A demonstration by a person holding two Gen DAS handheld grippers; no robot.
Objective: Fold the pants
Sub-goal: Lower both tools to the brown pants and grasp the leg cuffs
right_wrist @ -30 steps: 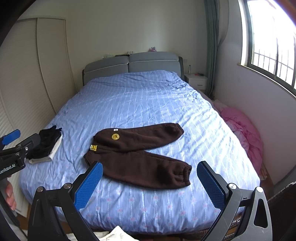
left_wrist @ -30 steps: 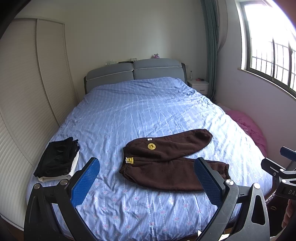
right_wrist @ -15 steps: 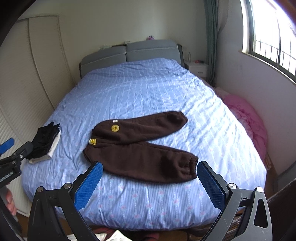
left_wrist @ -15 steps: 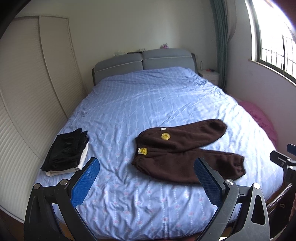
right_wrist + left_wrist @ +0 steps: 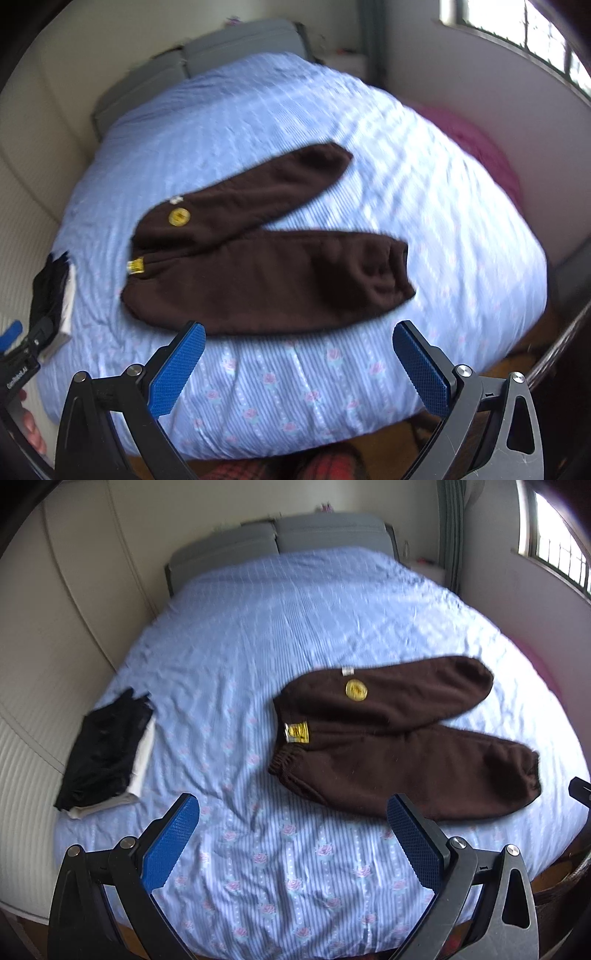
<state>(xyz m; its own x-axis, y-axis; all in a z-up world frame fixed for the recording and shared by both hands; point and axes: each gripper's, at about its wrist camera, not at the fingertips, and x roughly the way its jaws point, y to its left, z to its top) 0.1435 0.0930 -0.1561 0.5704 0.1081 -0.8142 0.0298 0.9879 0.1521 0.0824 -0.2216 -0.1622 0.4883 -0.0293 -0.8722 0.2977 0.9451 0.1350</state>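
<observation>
Both cameras have dropped closer to the foot of the bed since half a second ago; pants now fill more of each view, and both frames are motion-blurred.

Left gripper (image 5: 291, 843): jaws spread wide, blue pads empty, hovering over the striped sheet at the near edge, touching nothing. Right gripper (image 5: 295, 367): same, jaws wide apart and empty, above the near edge of the bed (image 5: 295, 387). Its left pad sits just short of the lower pant leg in frame.

Brown pants (image 5: 399, 746) lie flat on the blue bedsheet (image 5: 258, 646), unfolded, waistband toward the left, both legs running right and splayed in a V. Yellow round patch (image 5: 356, 690) on the upper leg, yellow tag (image 5: 297, 732) at the waistband. Upper leg angles toward the headboard side; lower leg runs along the near edge.

Folded black-and-white clothes stack (image 5: 105, 753) sits at the left edge of the bed, well apart from the pants.

Further back: grey headboard (image 5: 280, 544), pink bundle (image 5: 484, 147) by the right wall, window (image 5: 554, 554) top right.
</observation>
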